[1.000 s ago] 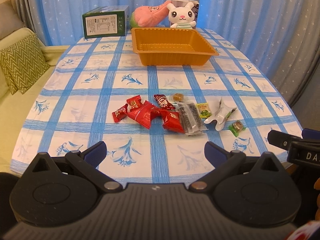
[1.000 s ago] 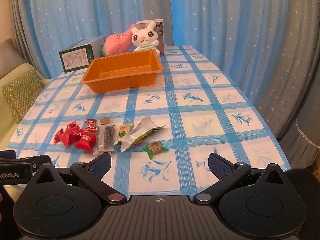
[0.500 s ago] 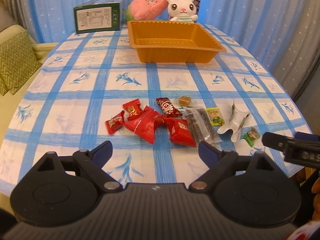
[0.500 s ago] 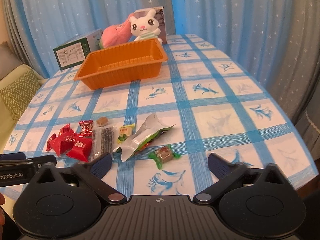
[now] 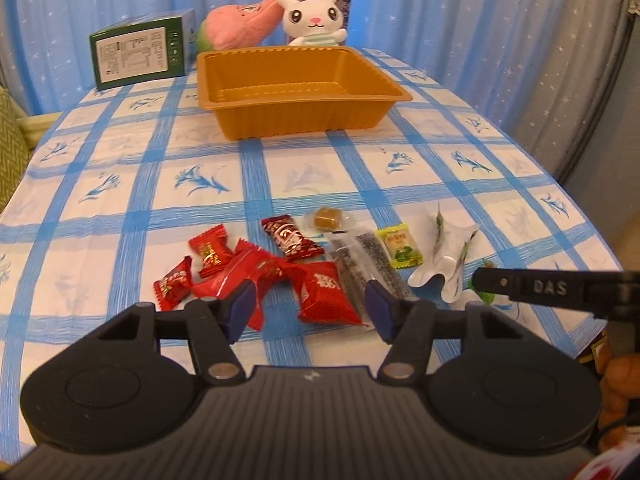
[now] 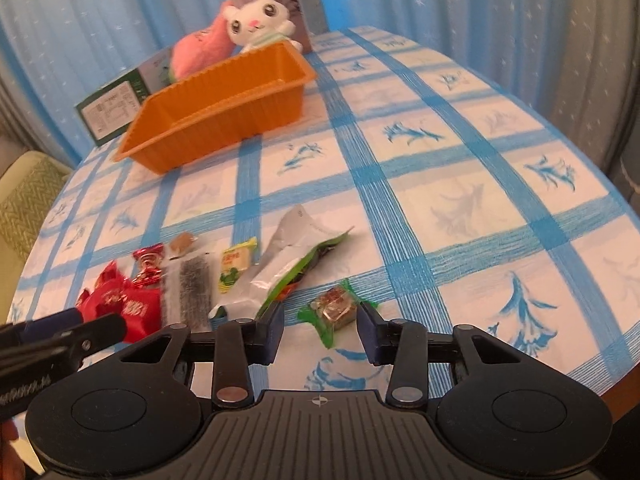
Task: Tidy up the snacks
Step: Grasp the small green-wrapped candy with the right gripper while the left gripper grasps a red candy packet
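Observation:
Several snacks lie in a row near the table's front edge. My left gripper point(image 5: 310, 308) is open, its jaws either side of a red packet point(image 5: 324, 298) with other red packets point(image 5: 240, 276) beside it. My right gripper point(image 6: 320, 330) is open, its jaws either side of a green-wrapped candy point(image 6: 335, 309). A silver and green pouch point(image 6: 292, 264), a yellow-green sachet point(image 6: 236, 264) and a clear pack of dark sticks point(image 6: 194, 288) lie between. The empty orange tray point(image 5: 298, 88) stands farther back; it also shows in the right wrist view point(image 6: 224, 108).
A green box point(image 5: 140, 54), a pink plush point(image 5: 240, 24) and a white rabbit plush point(image 5: 314, 16) stand behind the tray. Blue curtains hang behind the table point(image 5: 120, 148). A green sofa point(image 6: 24, 196) is at the left. The table edge is just below both grippers.
Both grippers have moved forward and down to the snack row and their jaws have narrowed. The left now straddles the red packet, the right straddles the green-wrapped candy.

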Available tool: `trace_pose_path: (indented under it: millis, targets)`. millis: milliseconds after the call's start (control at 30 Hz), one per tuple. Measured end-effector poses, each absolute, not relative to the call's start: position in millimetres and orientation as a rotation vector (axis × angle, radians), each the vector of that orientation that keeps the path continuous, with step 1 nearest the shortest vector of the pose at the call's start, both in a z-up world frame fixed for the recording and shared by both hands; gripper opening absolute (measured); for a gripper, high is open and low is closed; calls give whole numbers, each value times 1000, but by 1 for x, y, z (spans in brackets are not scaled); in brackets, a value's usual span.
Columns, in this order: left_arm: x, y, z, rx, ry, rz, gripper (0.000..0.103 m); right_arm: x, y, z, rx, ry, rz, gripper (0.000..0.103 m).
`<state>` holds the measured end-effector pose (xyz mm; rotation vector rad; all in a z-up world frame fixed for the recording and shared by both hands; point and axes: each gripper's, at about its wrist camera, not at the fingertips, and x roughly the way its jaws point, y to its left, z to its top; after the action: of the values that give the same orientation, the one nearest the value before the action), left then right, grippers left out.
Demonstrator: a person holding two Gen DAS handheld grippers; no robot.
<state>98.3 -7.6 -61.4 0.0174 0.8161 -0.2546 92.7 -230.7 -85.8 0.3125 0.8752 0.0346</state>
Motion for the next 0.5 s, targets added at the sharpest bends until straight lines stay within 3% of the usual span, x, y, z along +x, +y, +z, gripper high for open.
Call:
trace_pose_path:
  millis: [333,467,500]
  targets:
    - [101,-13,-66,32,815,-295,56,108,-224,-93,246,864,-14,41]
    - [101,-15,-69,35,824,-299,56,107,-219,-95,149,862,-25,24]
    - [101,-16,-69,37,825,-301,55,106,-218,-96,135,861,-22,24]
